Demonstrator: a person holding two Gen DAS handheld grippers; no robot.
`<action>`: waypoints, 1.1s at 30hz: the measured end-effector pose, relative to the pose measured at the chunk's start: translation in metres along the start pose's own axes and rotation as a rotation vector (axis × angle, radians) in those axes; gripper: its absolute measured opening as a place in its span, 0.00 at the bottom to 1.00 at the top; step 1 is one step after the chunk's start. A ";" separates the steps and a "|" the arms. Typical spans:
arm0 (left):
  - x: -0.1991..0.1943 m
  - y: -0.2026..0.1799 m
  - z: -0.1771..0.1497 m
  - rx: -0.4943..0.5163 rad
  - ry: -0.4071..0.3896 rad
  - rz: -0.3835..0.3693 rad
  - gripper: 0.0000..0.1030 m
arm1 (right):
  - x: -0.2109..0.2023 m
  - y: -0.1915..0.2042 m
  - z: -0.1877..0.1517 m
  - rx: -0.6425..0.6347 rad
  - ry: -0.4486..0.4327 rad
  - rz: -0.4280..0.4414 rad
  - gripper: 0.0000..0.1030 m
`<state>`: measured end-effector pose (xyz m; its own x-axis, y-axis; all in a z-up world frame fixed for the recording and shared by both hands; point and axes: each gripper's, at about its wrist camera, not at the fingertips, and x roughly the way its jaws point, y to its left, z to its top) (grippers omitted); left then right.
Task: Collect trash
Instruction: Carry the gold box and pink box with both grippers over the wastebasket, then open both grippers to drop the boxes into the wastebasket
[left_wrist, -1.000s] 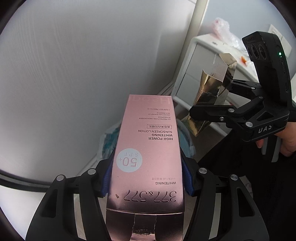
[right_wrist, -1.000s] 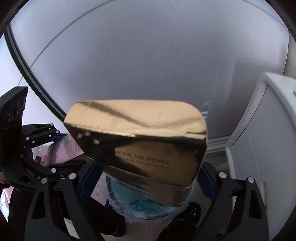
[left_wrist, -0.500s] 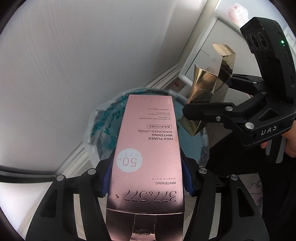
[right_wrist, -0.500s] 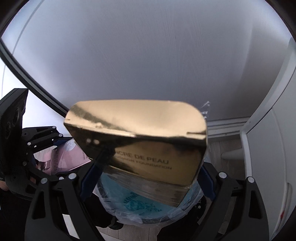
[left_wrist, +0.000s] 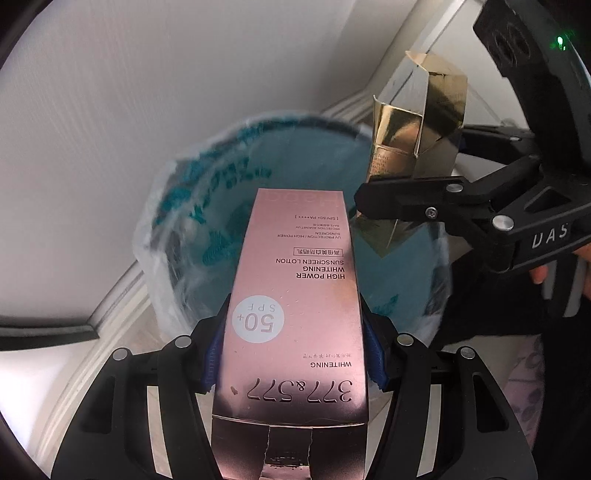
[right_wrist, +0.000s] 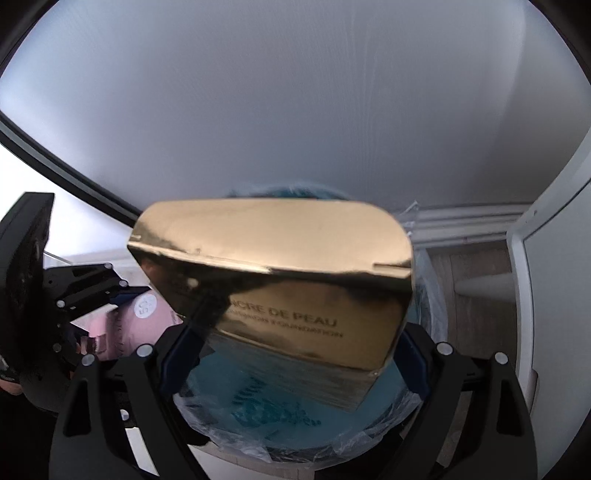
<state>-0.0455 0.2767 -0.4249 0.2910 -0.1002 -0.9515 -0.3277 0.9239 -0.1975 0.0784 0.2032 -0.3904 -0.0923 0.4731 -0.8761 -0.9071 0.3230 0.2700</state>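
While both cartons hang over the bin, the nearest thing in the left view is the left hand-held gripper (left_wrist: 291, 354), clamped by its blue pads on the sides of a pink box (left_wrist: 295, 295). Its print, upside down to the camera, reads "377&577", "WHITENING", "50+ SPF" and "HIGH POWER WHITENING SUNSCREEN LOTION". Just beyond and to its right, the right hand-held gripper (right_wrist: 291, 354), marked "DAS", is clamped on a crumpled gold box (right_wrist: 280, 273) whose face shows "...CRE DE PEAU" and "FOUNDATION"; one end flap stands open. Below and behind both sits the bin (left_wrist: 177, 236), lined with a clear bag printed in teal, against the wall (left_wrist: 129, 92) and beside a white cabinet (right_wrist: 554, 258). Risks, as I judge them: the long pink box points across the opening, so on release it could bridge the rim or tip out onto the floor; the two boxes are close and may knock together; the gold box's loose flap could snag the liner.
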 end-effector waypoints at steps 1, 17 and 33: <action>0.002 0.001 0.000 -0.002 0.006 0.000 0.56 | 0.001 0.001 0.001 -0.001 0.011 -0.002 0.84; 0.021 -0.003 0.009 -0.026 0.057 0.026 0.56 | 0.019 0.011 0.010 -0.025 0.070 -0.016 0.84; 0.026 -0.009 0.016 -0.016 0.081 0.027 0.56 | 0.025 0.011 0.011 -0.021 0.082 -0.029 0.84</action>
<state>-0.0204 0.2715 -0.4441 0.2080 -0.1057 -0.9724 -0.3492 0.9206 -0.1748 0.0709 0.2272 -0.4047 -0.0981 0.3944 -0.9137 -0.9183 0.3180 0.2359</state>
